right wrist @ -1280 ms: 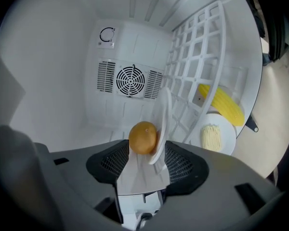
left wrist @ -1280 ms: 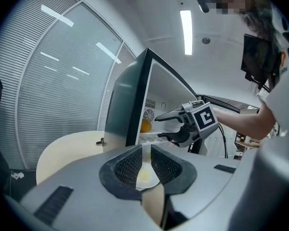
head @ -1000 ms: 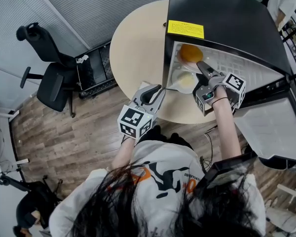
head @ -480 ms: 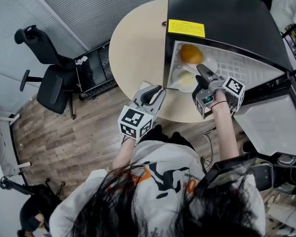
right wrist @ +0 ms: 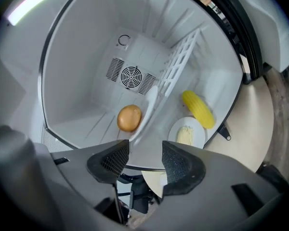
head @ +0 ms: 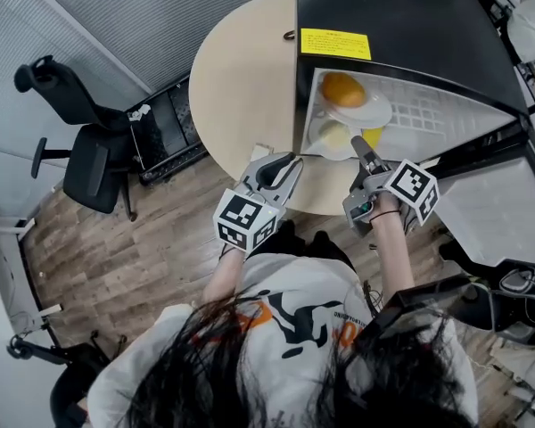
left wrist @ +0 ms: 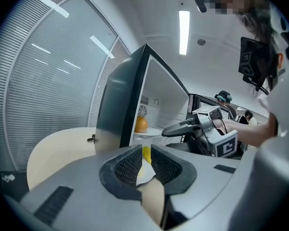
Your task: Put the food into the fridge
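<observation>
Gaping fridge (head: 410,52) on table (head: 241,78), orange (head: 343,89) inside, chair (head: 91,172) nearby

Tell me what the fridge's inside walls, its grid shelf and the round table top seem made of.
White inside walls of the black fridge: moulded plastic, smooth, glossy; ribs and a vent grille formed in.
White grid shelf: plastic or coated wire, can't tell.
Round beige table top: matte laminate, probably; even colour, no grain.

Corn (head: 373,137) mostly hidden behind right gripper (head: 358,143) jaws, head view. Through left gripper (left wrist: 144,154) jaws' gap, only yellow sliver seen. Pale food (right wrist: 184,134) ahead of right jaws: kind not discernible.
</observation>
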The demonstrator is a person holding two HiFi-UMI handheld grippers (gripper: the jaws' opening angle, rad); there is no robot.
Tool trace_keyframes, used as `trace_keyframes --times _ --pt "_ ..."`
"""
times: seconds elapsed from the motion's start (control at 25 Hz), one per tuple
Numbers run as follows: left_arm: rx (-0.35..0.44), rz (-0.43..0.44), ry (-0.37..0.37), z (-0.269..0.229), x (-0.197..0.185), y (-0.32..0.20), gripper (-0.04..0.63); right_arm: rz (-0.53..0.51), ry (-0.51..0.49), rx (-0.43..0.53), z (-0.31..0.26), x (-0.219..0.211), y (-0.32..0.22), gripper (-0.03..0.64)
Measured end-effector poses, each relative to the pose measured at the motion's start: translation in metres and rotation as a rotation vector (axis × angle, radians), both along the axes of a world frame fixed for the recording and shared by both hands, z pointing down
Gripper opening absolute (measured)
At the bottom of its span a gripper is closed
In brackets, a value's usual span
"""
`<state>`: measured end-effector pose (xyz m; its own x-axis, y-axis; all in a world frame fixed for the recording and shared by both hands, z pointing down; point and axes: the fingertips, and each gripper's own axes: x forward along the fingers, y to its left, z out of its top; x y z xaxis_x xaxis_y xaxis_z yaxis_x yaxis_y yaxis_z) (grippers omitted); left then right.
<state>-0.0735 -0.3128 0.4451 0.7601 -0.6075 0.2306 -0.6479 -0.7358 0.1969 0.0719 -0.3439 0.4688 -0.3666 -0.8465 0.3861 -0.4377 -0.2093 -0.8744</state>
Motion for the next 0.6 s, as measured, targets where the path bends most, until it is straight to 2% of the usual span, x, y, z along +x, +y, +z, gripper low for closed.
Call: trace_keyframes --times 0.24,0.6 --pt "-0.01 0.064 -0.001 0.004 0.008 0.006 0.064 -0.053 0.095 0.051 0.004 -0.013 0.018 0.21" --pt "-0.038 0.139 -0.014 0.017 0.019 0.022 0.064 -0.079 0.322 0.112 0.003 -0.017 0.033 0.083"
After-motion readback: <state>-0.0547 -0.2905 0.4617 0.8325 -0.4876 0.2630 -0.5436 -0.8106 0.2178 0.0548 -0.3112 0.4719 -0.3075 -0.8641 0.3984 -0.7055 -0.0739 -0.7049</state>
